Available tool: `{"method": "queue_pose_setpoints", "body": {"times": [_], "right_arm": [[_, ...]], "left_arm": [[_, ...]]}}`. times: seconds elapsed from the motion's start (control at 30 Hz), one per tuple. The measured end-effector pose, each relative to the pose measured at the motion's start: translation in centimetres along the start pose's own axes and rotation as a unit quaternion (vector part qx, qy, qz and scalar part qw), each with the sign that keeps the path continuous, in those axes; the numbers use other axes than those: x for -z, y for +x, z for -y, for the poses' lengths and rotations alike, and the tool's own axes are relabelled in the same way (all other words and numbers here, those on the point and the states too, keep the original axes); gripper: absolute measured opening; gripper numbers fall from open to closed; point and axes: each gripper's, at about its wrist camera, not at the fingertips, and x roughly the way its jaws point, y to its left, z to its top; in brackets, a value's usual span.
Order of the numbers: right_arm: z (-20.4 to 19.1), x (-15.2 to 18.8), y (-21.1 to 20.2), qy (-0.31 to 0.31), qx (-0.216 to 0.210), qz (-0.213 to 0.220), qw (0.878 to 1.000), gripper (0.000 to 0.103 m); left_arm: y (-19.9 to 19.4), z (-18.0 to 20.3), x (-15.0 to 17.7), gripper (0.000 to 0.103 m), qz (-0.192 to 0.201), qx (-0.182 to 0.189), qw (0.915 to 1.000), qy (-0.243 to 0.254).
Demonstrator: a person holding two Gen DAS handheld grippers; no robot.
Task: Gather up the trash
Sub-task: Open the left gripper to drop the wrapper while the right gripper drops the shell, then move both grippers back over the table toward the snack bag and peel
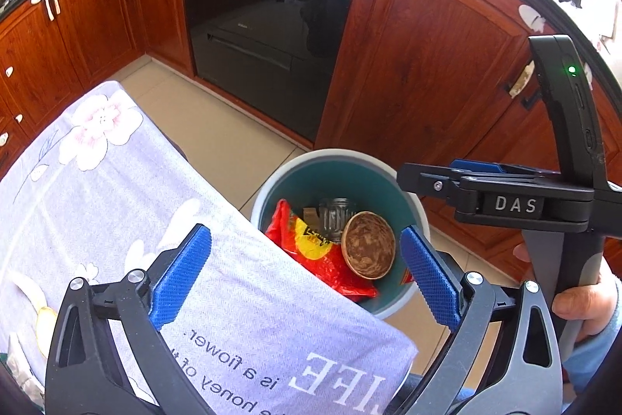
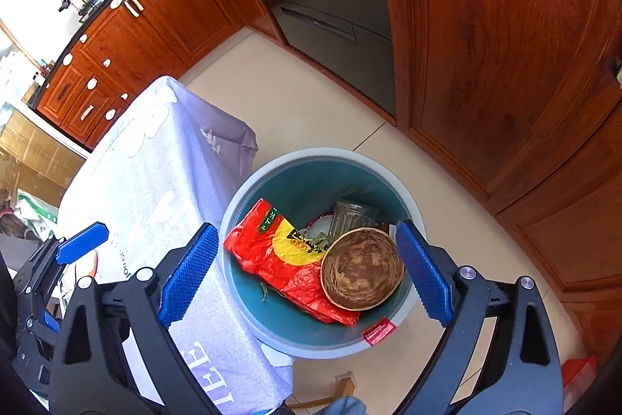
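the trash bin (image 2: 248, 302) stood on the floor beside the cloth-covered table (image 2: 155, 158), holding a red wrapper (image 2: 283, 271), a brown bowl (image 2: 361, 273) and a glass jar (image 2: 352, 214). both the left gripper (image 1: 307, 271) and right gripper (image 2: 307, 271) hung over it, jaws apart and empty, so the drop looked done and the next move called for finding more trash. the bin's bottom was mostly hidden.
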Motion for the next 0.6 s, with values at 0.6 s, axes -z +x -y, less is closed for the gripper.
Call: {"method": "queue_pose_setpoints", "body": {"times": [0.6], "right_arm": [[-8.6, 2.6, -1.4, -0.045, -0.018, 0.017, 0.999, 0.094]], "left_arm": [[-7.8, -6.9, 6.0, 0.099, 0.038, -0.043, 0.9976, -0.038]]}}
